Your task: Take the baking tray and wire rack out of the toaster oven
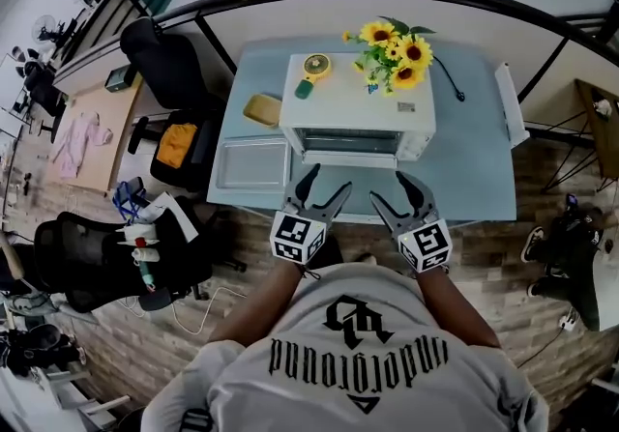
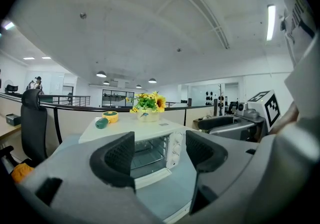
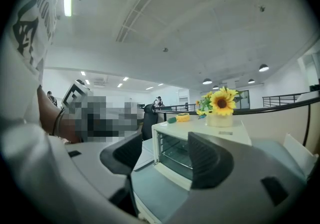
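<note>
A white toaster oven (image 1: 358, 109) stands on a pale blue table (image 1: 464, 169), its door (image 1: 348, 159) folded down towards me. In the left gripper view a wire rack (image 2: 147, 157) shows inside the oven (image 2: 150, 138). A grey baking tray (image 1: 251, 166) lies flat on the table left of the oven. My left gripper (image 1: 327, 184) hovers open over the table's front edge, just before the door, with nothing between its jaws. My right gripper (image 1: 389, 187) hangs beside it, also open and holding nothing. From the right gripper view the oven (image 3: 200, 143) appears beyond the gripper (image 3: 167, 155).
A vase of sunflowers (image 1: 395, 55) and a yellow and green gadget (image 1: 312, 71) sit on the oven's top. A yellow sponge (image 1: 262, 109) lies behind the tray. A black cable (image 1: 450, 77) and a white slab (image 1: 510, 103) are at the table's right. Black chairs (image 1: 169, 68) stand at the left.
</note>
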`<state>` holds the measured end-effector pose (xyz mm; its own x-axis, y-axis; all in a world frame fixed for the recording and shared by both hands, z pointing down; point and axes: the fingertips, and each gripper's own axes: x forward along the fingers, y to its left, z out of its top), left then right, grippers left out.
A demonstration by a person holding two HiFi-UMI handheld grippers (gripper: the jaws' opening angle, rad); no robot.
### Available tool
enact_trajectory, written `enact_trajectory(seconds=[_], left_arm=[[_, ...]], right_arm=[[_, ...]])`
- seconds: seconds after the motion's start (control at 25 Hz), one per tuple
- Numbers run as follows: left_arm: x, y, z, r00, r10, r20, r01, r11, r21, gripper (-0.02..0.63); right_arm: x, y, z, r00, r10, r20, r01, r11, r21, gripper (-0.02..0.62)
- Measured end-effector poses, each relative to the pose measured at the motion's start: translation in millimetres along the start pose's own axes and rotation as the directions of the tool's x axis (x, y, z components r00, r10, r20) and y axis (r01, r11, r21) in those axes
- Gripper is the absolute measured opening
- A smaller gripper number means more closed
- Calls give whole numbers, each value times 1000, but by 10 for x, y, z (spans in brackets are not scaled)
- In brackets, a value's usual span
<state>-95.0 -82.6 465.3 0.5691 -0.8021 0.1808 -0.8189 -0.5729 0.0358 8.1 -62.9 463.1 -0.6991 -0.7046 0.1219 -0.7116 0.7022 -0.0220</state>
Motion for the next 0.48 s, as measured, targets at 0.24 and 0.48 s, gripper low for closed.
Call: enact_trajectory(seconds=[0.24, 0.48], left_arm=[[78, 4, -13, 1000, -4, -5, 4, 1000, -5, 328], [193, 112, -105, 1000, -9, -20, 9, 1000, -27, 328]], right_arm=[[-10, -84, -3, 1000, -13, -2, 13, 1000, 4, 268], [110, -156, -63, 999, -17, -31, 17, 1000, 12, 268]])
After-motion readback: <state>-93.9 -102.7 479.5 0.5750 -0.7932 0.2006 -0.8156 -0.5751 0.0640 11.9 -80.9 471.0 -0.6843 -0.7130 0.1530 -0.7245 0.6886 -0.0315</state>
